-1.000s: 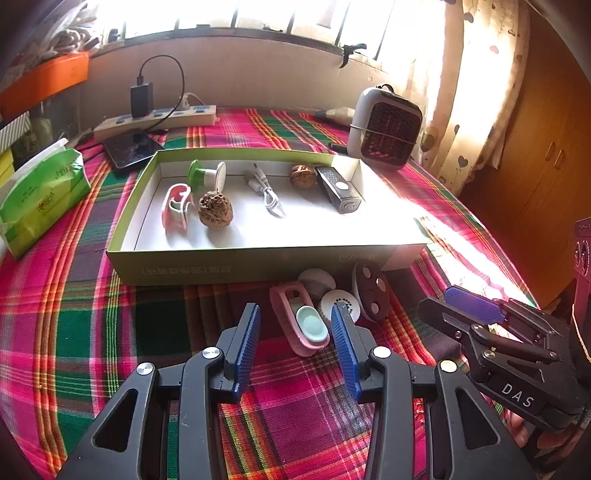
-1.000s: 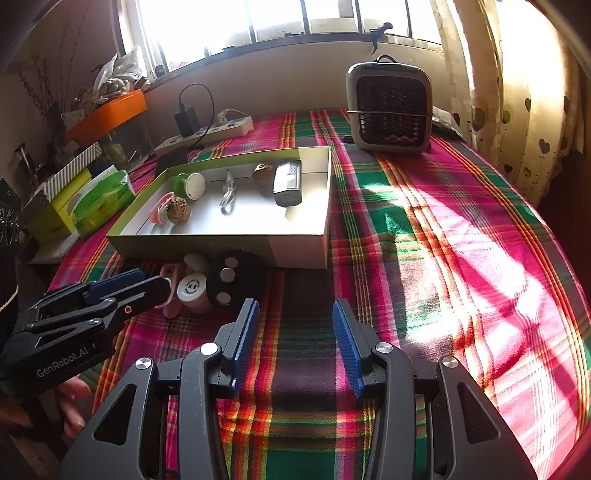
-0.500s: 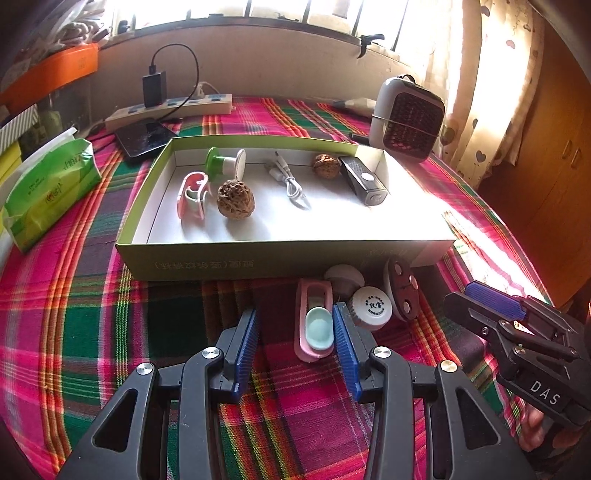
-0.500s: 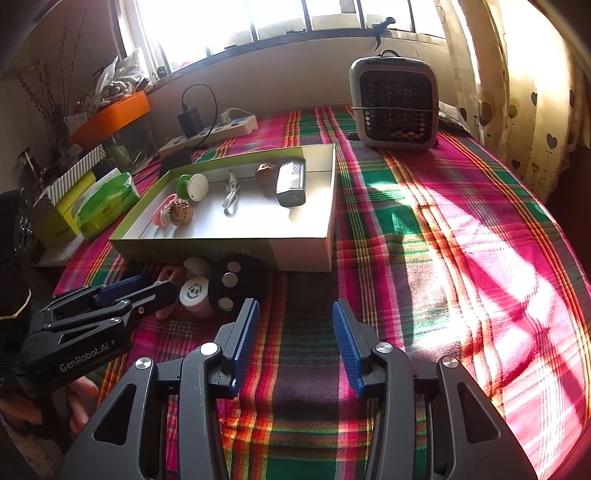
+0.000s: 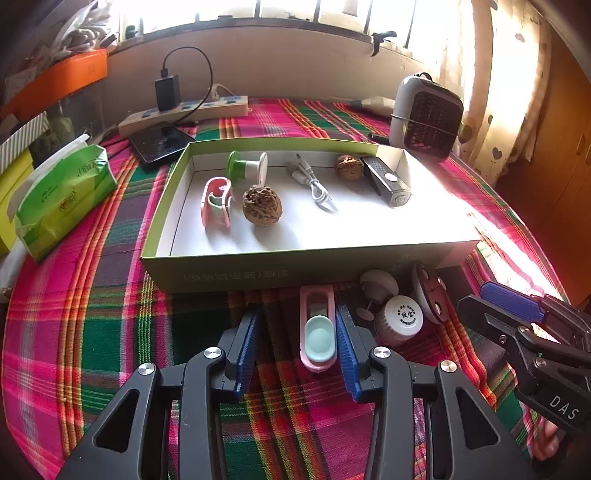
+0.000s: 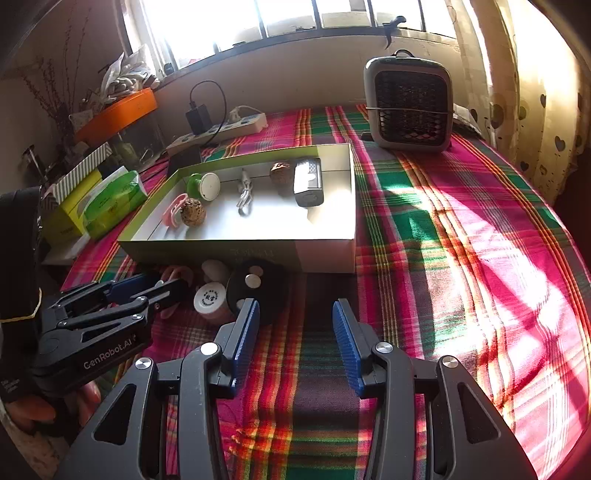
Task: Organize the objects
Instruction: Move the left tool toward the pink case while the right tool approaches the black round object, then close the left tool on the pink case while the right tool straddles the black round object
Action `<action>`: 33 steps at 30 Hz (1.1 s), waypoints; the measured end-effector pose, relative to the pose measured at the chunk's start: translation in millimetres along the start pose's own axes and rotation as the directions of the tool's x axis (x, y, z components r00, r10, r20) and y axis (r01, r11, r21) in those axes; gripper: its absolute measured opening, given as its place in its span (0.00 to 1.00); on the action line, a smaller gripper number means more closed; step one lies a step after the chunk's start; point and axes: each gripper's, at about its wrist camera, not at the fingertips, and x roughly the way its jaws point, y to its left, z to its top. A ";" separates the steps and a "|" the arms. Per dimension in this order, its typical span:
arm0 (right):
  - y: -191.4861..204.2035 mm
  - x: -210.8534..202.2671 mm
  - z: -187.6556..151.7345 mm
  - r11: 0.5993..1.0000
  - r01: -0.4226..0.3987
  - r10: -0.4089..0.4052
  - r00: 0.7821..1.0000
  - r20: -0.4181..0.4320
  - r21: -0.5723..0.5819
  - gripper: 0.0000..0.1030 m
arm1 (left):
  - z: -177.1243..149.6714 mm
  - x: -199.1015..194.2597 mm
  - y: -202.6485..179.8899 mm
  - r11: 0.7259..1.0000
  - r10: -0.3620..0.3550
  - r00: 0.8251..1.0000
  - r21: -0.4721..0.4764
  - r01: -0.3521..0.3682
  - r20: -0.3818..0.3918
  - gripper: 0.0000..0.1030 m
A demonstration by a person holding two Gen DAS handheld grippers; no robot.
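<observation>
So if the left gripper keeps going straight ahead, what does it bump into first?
Probably the pink clip, already between the open left gripper fingers; beyond it stands the green box wall.

"DAS" on right tool; "GenRobot.AI" on left tool

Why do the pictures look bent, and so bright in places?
Left wrist view: the fisheye lens bows the box edge, and the window glare washes out its right side. Right wrist view: hard sun patches and long shadows stripe the cloth; the corners go black.
</observation>
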 end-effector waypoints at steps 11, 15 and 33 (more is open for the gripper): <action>17.5 17.2 13.6 1.000 0.013 -0.013 1.000 -0.021 -0.005 0.42 | -0.9 -0.8 12.5 0.998 -0.046 0.999 -0.035 0.047 0.015 0.37; 19.5 22.1 16.2 1.000 0.028 -0.028 0.999 -0.025 0.001 0.46 | -0.8 -0.7 16.1 0.996 -0.068 0.998 -0.051 0.069 0.018 0.37; 23.3 34.4 12.7 0.991 0.131 -0.130 0.989 -0.075 -0.004 0.48 | 0.0 -0.8 22.3 0.991 -0.108 0.994 -0.077 0.110 0.025 0.37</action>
